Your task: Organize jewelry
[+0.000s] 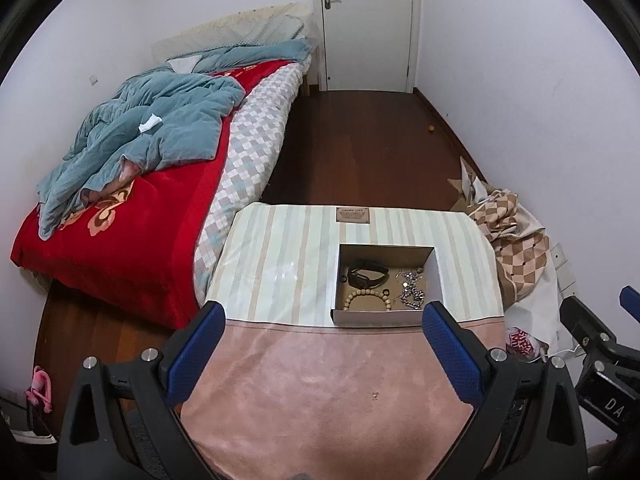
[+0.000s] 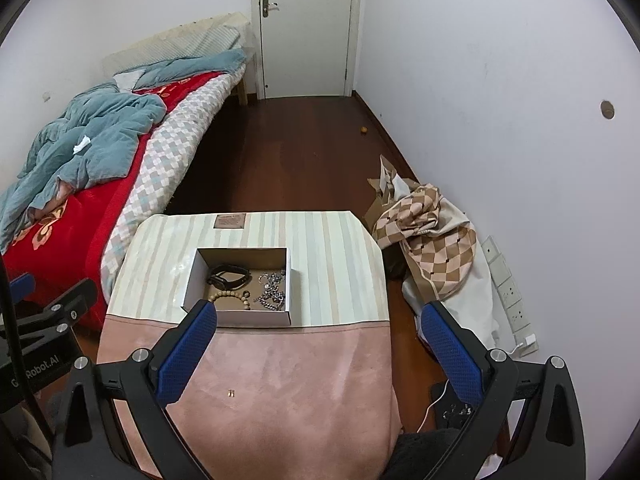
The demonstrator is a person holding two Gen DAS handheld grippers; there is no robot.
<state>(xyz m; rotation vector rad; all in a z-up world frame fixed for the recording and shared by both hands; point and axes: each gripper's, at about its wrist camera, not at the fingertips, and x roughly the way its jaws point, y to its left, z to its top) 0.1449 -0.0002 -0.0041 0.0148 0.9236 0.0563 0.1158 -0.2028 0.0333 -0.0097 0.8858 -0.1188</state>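
Observation:
An open white cardboard box [image 1: 437, 276] [image 2: 192, 280] sits on the cloth-covered table [image 1: 280, 264] [image 2: 332, 264]. Inside it lie a black watch [image 1: 367, 274] [image 2: 226, 274], a wooden bead bracelet [image 1: 366, 297] [image 2: 230, 296], a small dark ring [image 1: 385, 292] [image 2: 245, 293] and silver chain jewelry [image 1: 410, 290] [image 2: 272, 290]. A tiny metal earring [image 1: 375, 395] [image 2: 231, 392] lies on the pink part of the cloth. My left gripper [image 1: 324, 320] is open and empty, near the box's front. My right gripper [image 2: 320, 320] is open and empty, to the box's right front.
A bed [image 1: 132, 208] [image 2: 80, 184] with red blanket and blue quilt stands left of the table. A checked cloth pile [image 1: 516, 240] [image 2: 432, 232] lies on the floor at right by the wall. A brown label patch [image 1: 352, 215] [image 2: 229, 221] is at the table's far edge. A door [image 1: 366, 20] is beyond.

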